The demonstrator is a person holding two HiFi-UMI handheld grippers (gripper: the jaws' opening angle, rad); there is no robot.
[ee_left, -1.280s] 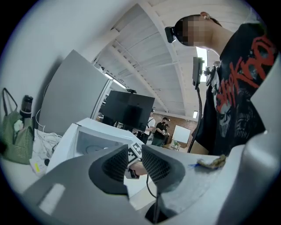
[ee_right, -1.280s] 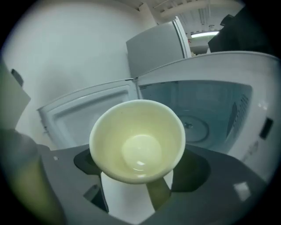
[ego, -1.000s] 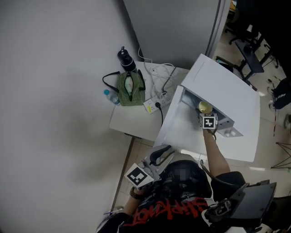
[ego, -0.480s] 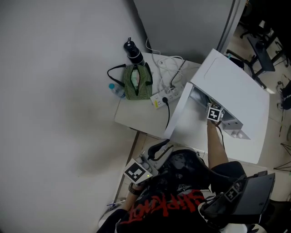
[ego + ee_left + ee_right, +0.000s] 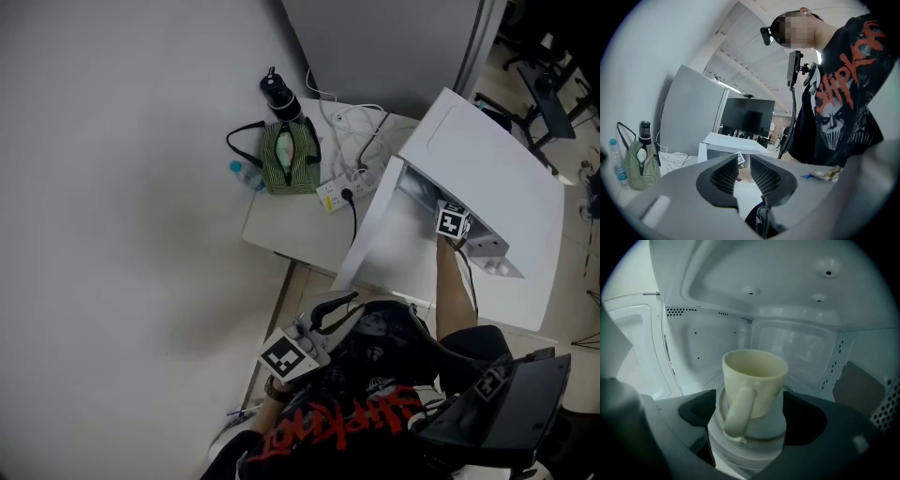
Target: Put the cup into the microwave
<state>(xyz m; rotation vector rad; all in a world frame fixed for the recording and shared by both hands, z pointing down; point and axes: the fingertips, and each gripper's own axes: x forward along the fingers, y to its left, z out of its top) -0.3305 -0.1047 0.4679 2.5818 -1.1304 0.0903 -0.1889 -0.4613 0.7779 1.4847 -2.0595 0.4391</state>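
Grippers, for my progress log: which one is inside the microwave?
The right gripper, holding the cup inside the microwave; the left gripper hangs empty, well outside it.

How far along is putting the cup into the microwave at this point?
Done: the microwave has its door open, and the cup is inside it, upright. In hand: the right hand-held gripper grips the cup's wide lower part. Whether the cup rests on the microwave's floor cannot be told. Left: set it down if needed, let go, and pull the gripper out.
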